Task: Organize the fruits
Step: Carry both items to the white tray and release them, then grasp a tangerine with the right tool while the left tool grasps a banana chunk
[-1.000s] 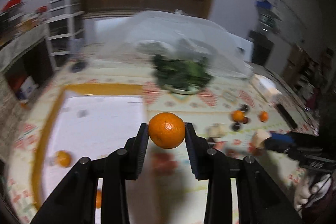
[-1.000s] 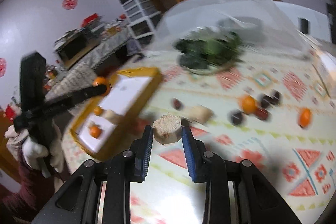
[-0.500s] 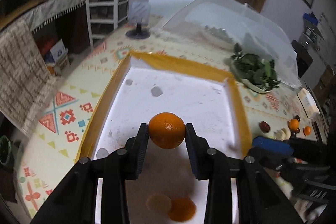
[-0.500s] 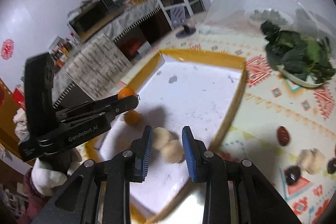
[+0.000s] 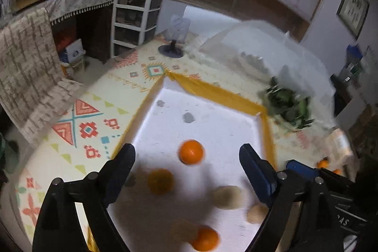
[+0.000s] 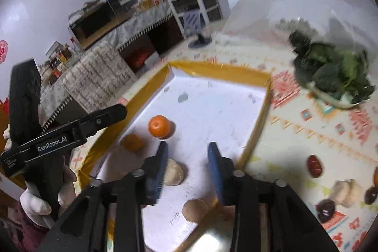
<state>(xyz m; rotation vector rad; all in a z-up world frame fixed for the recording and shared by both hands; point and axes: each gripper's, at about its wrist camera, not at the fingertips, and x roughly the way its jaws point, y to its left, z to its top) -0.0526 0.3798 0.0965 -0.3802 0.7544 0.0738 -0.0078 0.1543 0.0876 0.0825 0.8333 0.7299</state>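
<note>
The left gripper (image 5: 186, 152) stood wide apart above the white tray (image 5: 212, 119) with yellow rim; its jaws had just been opening, and the pads pressed on nothing. The mandarin (image 5: 191, 151) was between them but free, inside the tray and blurred. It was round, so no long axis could be told; in the right wrist view its stem dimple faced up toward the camera. Two more mandarins (image 5: 205, 239) and pale round fruits (image 5: 226, 196) lay nearer in the tray. The right gripper (image 6: 187, 168) was also apart, its jaws just opened, and one pale fruit (image 6: 173, 172) lay on the tray floor beside its left finger (image 6: 157, 169).
</note>
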